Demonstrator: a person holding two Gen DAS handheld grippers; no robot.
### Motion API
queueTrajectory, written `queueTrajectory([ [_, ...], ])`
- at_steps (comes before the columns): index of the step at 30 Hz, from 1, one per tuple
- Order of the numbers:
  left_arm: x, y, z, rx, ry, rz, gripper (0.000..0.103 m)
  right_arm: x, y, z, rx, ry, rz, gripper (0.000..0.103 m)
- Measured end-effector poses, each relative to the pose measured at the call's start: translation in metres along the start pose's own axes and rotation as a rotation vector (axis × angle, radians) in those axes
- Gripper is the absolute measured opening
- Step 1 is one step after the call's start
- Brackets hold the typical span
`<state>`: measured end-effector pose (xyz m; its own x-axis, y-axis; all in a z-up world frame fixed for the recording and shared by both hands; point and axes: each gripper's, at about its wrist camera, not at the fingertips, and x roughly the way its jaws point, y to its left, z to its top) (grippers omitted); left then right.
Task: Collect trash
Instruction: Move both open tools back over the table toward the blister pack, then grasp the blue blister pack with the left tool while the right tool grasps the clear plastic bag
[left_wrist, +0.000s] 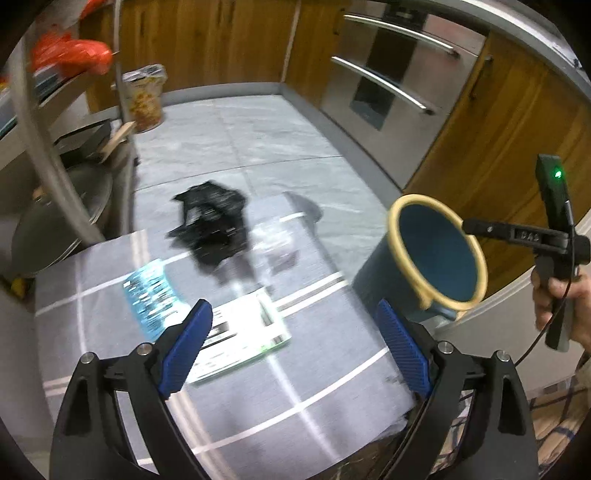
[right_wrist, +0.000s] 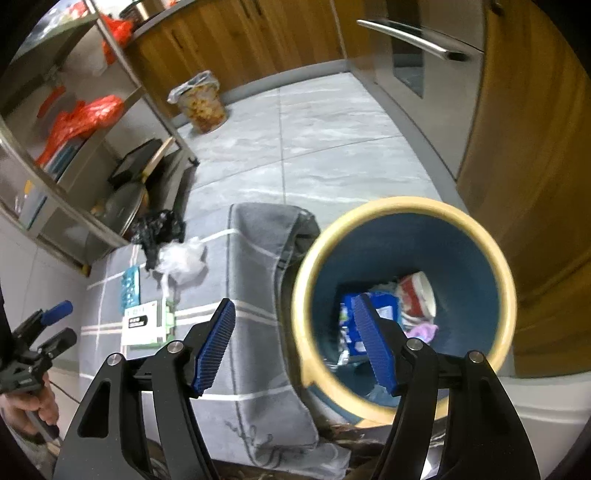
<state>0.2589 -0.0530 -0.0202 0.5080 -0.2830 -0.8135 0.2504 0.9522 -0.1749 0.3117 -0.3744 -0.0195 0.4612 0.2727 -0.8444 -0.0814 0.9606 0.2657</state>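
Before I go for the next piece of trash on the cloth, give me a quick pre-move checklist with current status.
1. Left gripper open, empty: ok.
2. Right gripper open, empty: ok.
3. White-green card just ahead of the left fingers, unobstructed: ok.
4. Bin upright, mouth clear, room inside: ok.
5. Remaining trash on the cloth, namely blue wrapper, black bag and clear plastic: not ok.

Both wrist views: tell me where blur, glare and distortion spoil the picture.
Left wrist view: motion smear over the black bag and clear plastic, glare whitening the white box. Right wrist view: sharper, only the bin rim is soft. Both: fisheye bends the cabinets.
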Motion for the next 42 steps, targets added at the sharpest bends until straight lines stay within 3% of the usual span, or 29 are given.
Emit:
queueTrajectory([
  [2,-0.004,0.015,-0.008,-0.010,0.005,0.020,0.091,0.004,0.012,0.001,-0.023,0.003,0.008,0.077],
  [13,-0.013,0.098,-0.045,-0.151,0.023,0.089,0.092,0.031,0.077,0.002,-0.127,0.040,0.026,0.079],
  [25,0.006,0.157,-0.056,-0.254,0.070,0.152,0.092,0.064,0.140,-0.011,-0.292,0.063,0.030,0.083],
  [35,0.058,0.157,-0.031,-0.332,0.114,0.121,0.092,0.095,0.164,-0.012,-0.327,0.105,0.006,0.083],
  [42,0.106,0.153,-0.017,-0.346,0.179,0.157,0.092,0.113,0.171,-0.004,-0.363,0.101,-0.024,0.083],
])
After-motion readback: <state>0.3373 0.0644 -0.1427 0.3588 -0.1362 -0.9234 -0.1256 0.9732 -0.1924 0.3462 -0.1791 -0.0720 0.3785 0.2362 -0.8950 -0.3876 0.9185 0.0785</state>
